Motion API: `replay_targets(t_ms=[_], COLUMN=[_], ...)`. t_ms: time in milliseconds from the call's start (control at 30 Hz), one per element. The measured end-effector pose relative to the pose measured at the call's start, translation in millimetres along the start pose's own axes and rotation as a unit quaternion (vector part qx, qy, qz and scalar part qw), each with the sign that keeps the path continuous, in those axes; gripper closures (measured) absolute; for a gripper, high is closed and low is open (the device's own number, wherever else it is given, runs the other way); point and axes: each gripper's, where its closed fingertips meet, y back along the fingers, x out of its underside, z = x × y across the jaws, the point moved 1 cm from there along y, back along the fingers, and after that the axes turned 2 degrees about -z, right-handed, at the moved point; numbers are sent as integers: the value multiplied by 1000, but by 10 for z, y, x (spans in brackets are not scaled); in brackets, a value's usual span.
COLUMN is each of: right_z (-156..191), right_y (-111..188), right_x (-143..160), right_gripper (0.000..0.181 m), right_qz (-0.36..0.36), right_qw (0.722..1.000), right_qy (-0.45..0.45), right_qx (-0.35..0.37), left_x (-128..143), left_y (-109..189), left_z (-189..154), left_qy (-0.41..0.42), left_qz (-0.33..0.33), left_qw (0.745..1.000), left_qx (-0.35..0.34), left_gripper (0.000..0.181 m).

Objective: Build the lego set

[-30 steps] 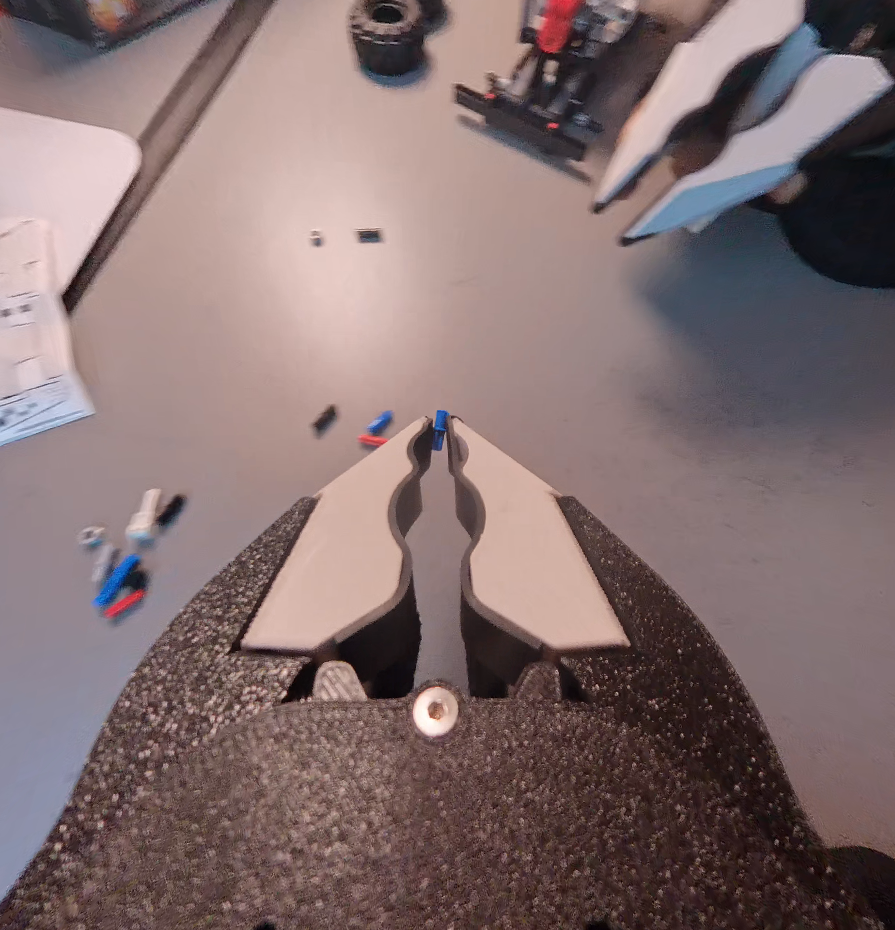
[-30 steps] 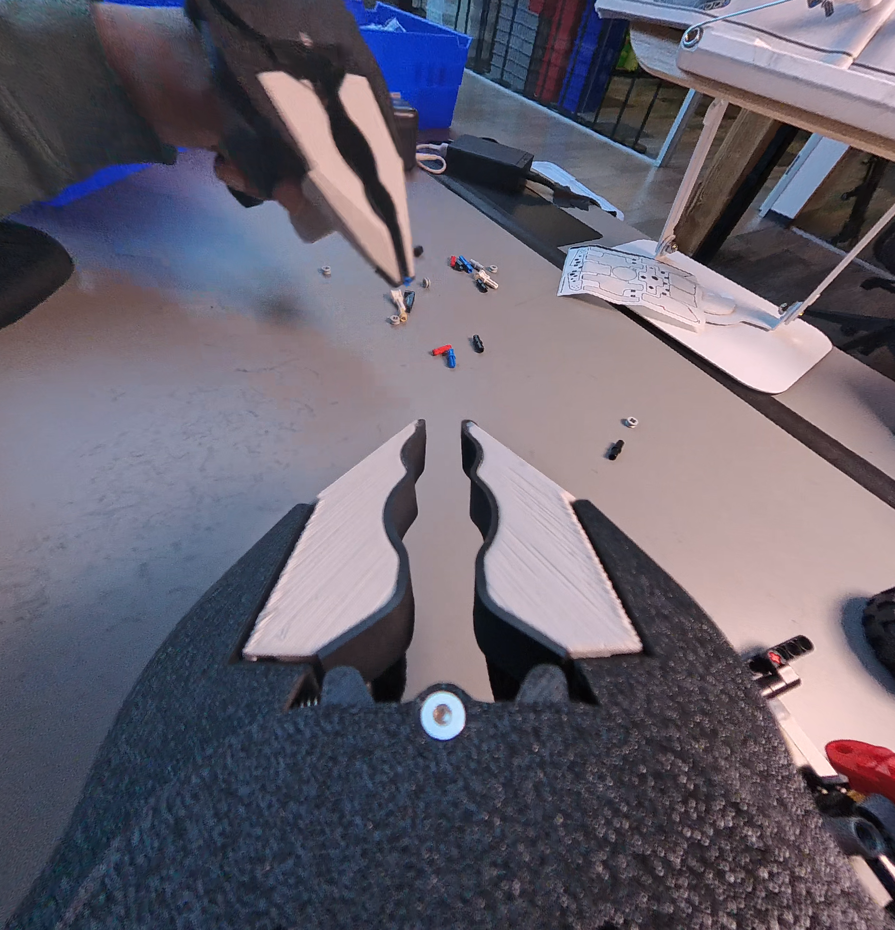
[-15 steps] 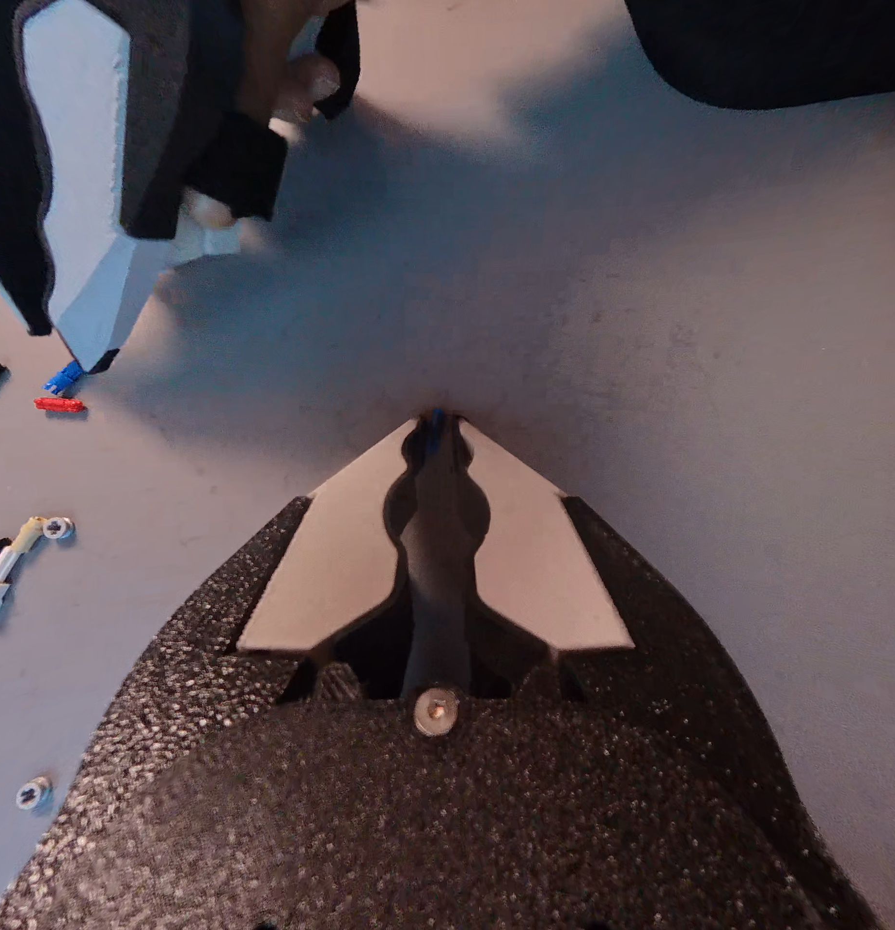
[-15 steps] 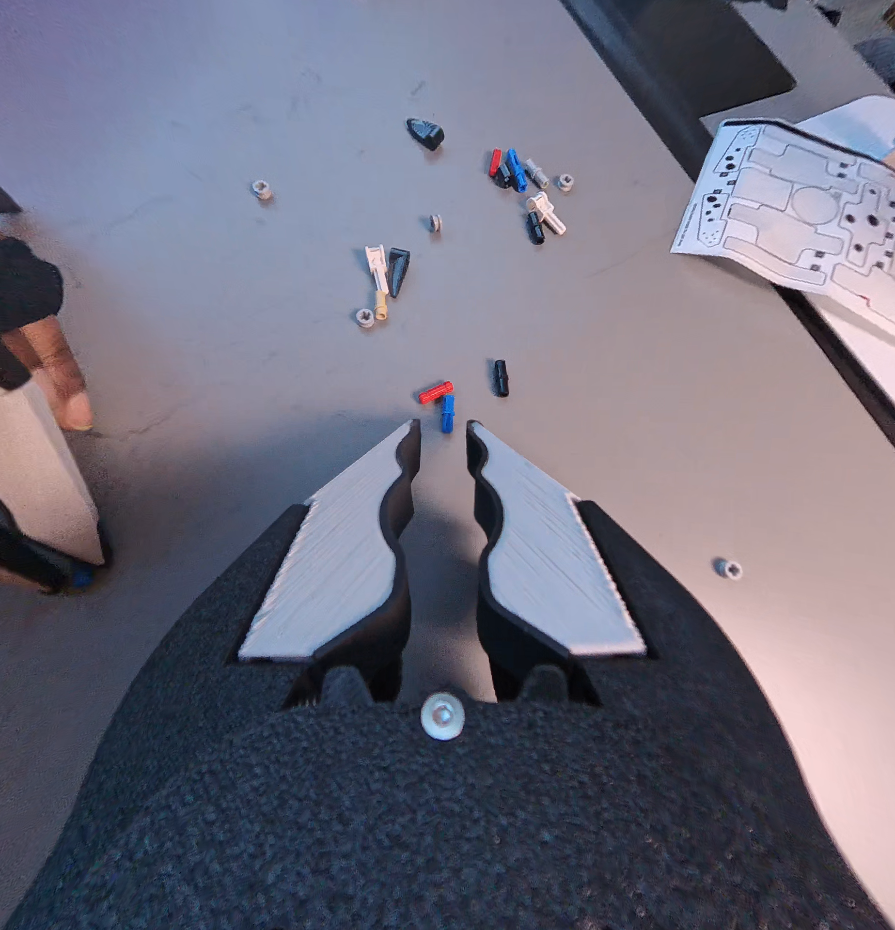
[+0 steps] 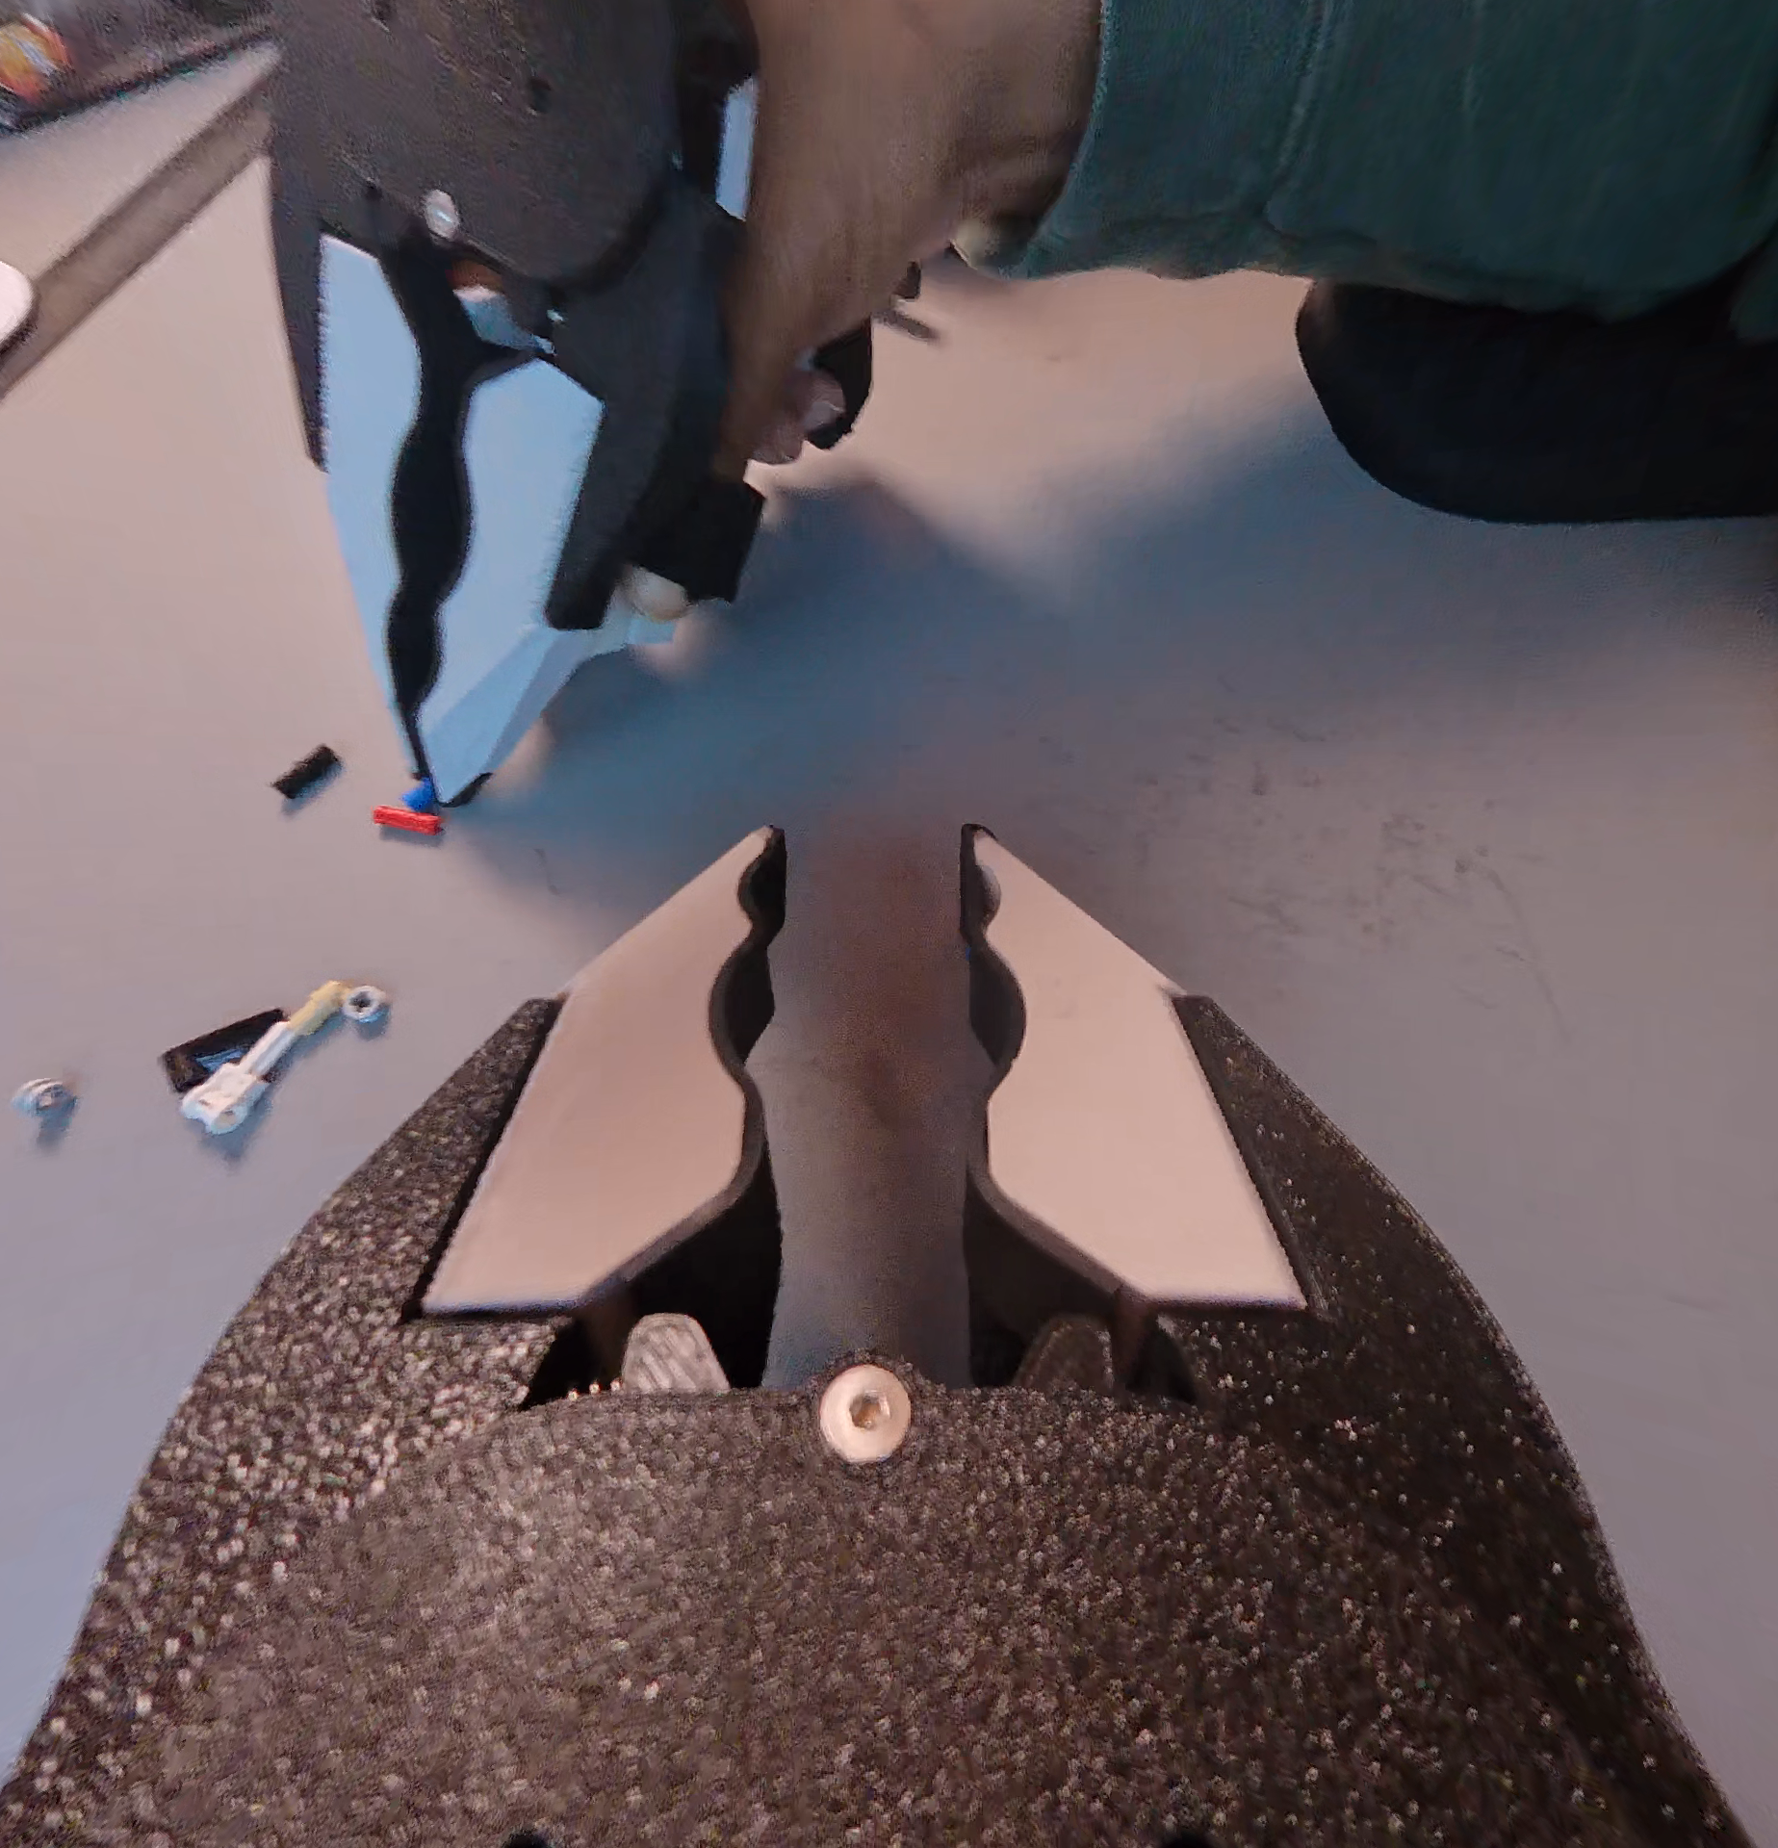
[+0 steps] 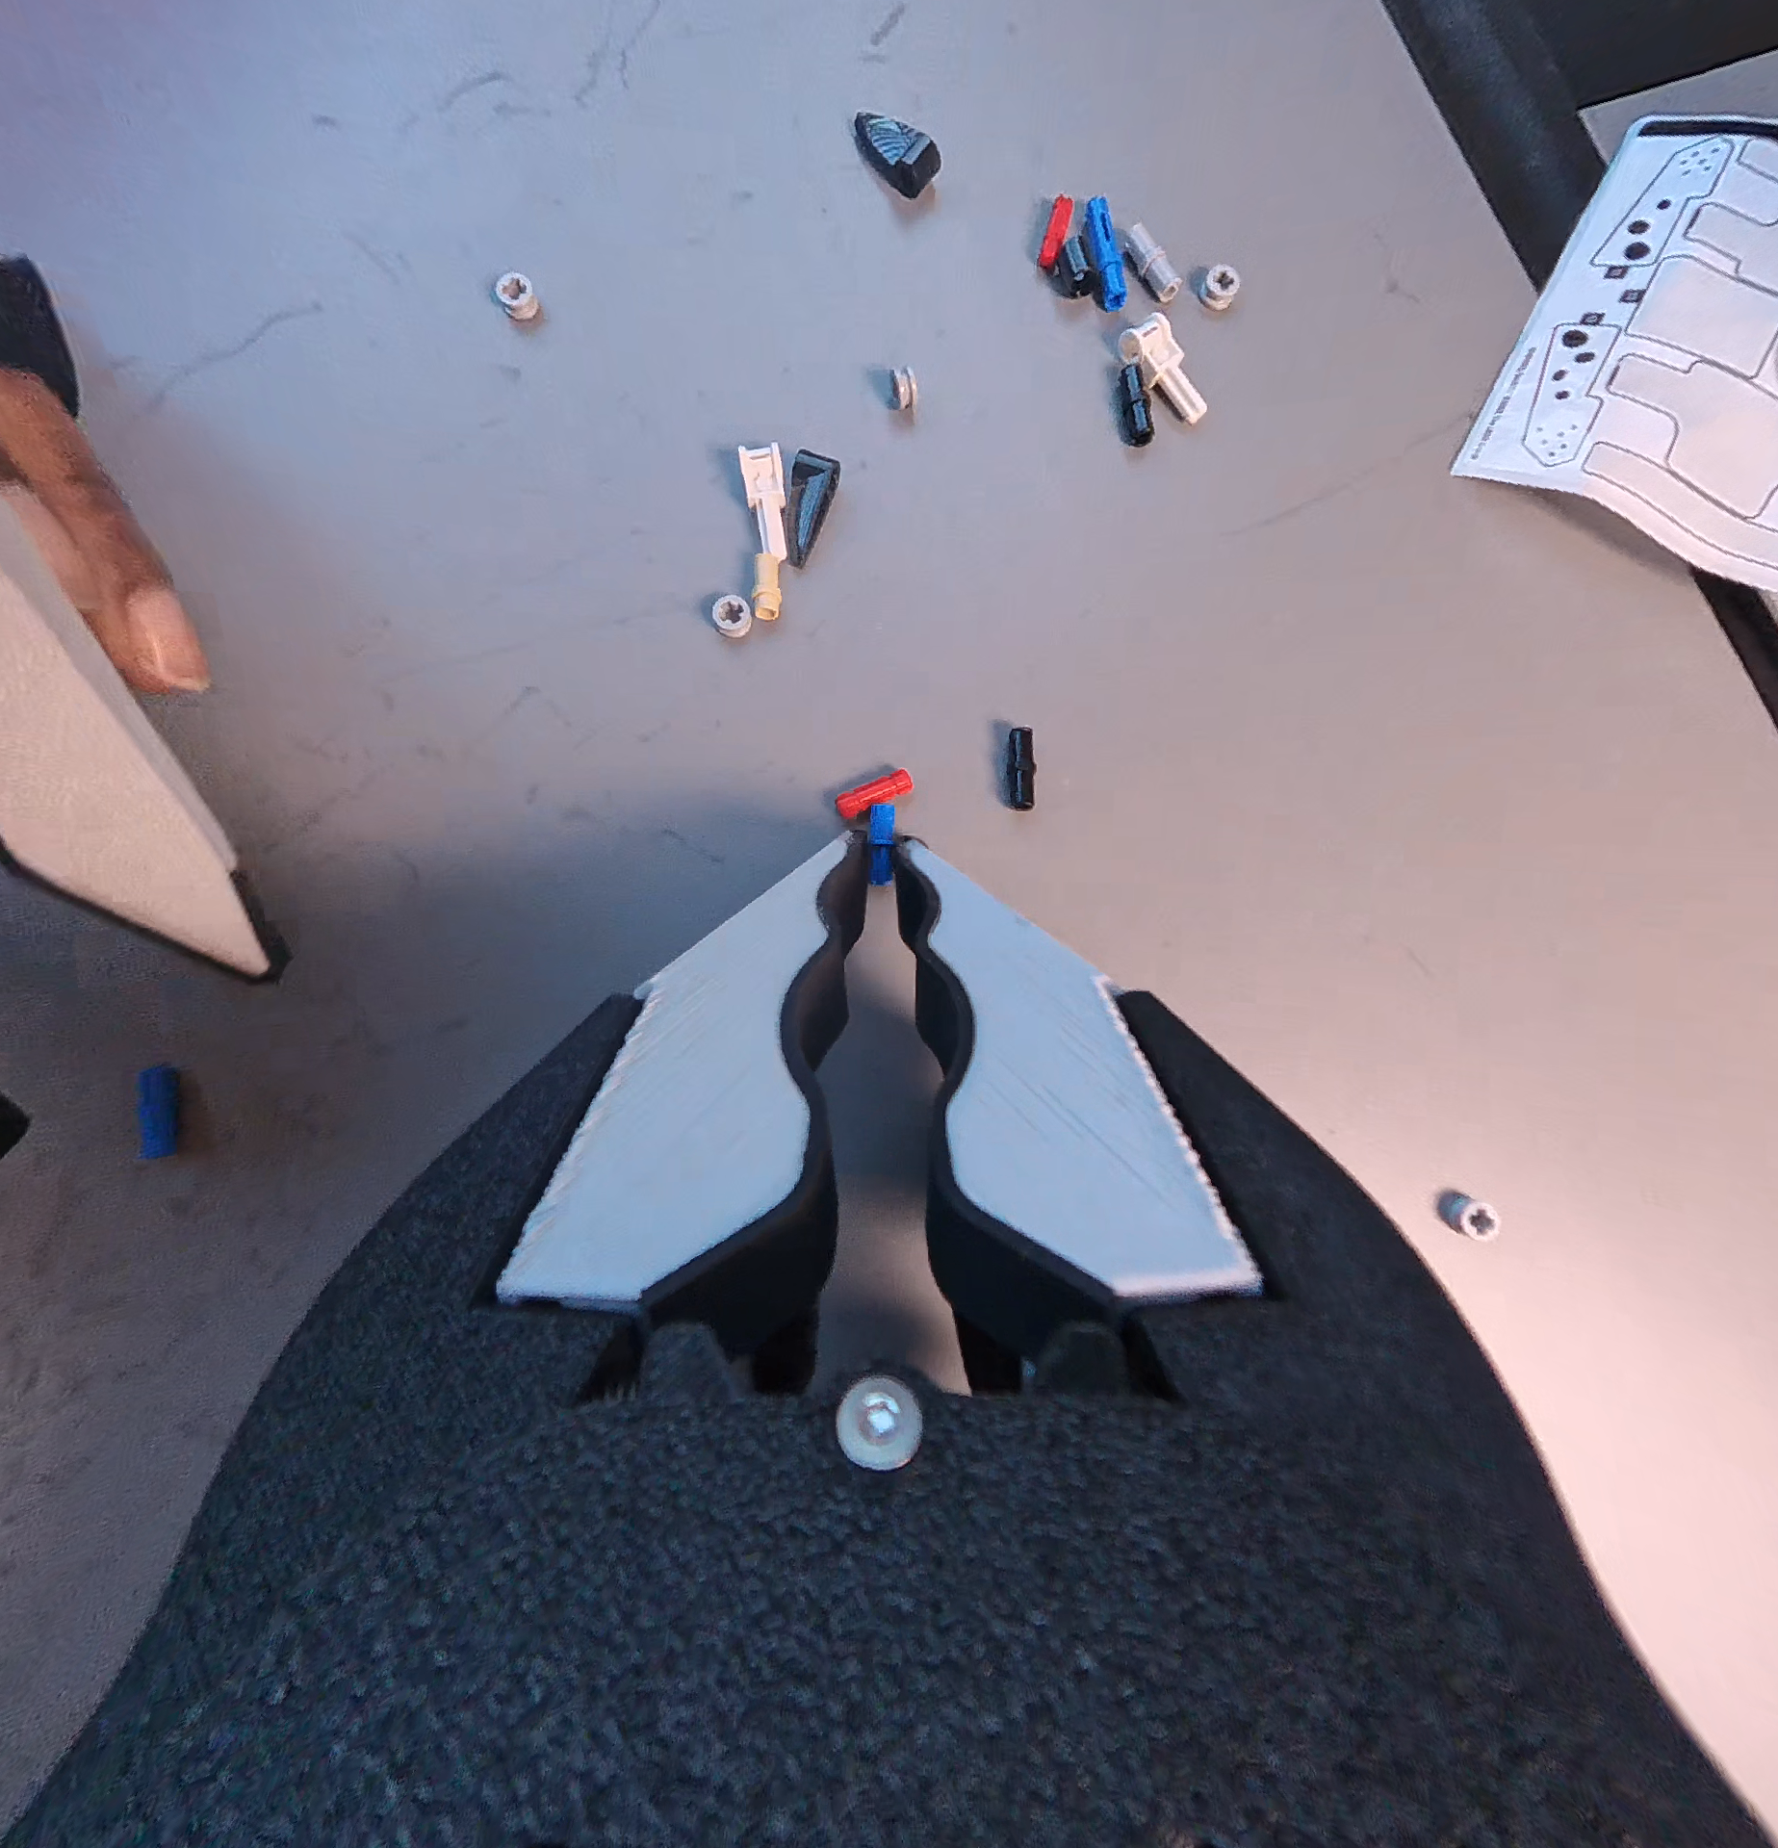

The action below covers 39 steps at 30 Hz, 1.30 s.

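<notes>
No readable text, brand, number or sign shows in either view. The one printed thing is a white sheet [image 6: 1665,370] at the right edge of the surface [image 6: 1365,800] (line-drawn outlines only, any writing too small to tell).

Grey table [image 6: 1365,900] carries scattered small lego pieces [image 6: 1105,250] and a printed paper sheet [image 6: 1685,350]

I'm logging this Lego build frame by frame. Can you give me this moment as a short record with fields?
surface: grey table
left gripper: open, empty, over bare table
right gripper: fingertips closed around a small blue pin
beside the pin: red pin at its far end, black pin apart
loose blue pin: on the table by the left gripper
paper sheet: far right edge
</notes>
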Motion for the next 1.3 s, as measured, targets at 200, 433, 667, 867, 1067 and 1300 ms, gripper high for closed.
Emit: replay_targets(t_ms=[200, 433, 667, 867, 1067, 1300], right_z=[-1, 524, 931, 938, 925, 843], right_y=[10, 496, 533, 513, 674, 1024], right_x=[6, 74, 460, 481, 404, 164], right_gripper=[178, 177, 177, 177, 153, 148], right_qz=[-3, -27, 27, 12, -62, -231], right_qw=[1000, 996, 993, 994, 994, 972], right_qy=[-8, 21, 78, 76, 55, 27], right_qx=[-5, -85, -85, -79, -71, -25], left_x=[-190, -266, -140, 132, 381, 417], left_y=[186, 492, 706, 886, 959, 721], left_z=[342, 735, 1029, 1312, 1458, 1411], left_qy=[28, 48, 75, 136, 192, 144], left_qz=[-87, -141, -126, -94, -71, -19], left_qw=[993, 973, 958, 940, 931, 954], left_qx=[-79, -175, -247, -299, -303, -263], left_gripper=[136, 128, 129, 138, 149, 157])
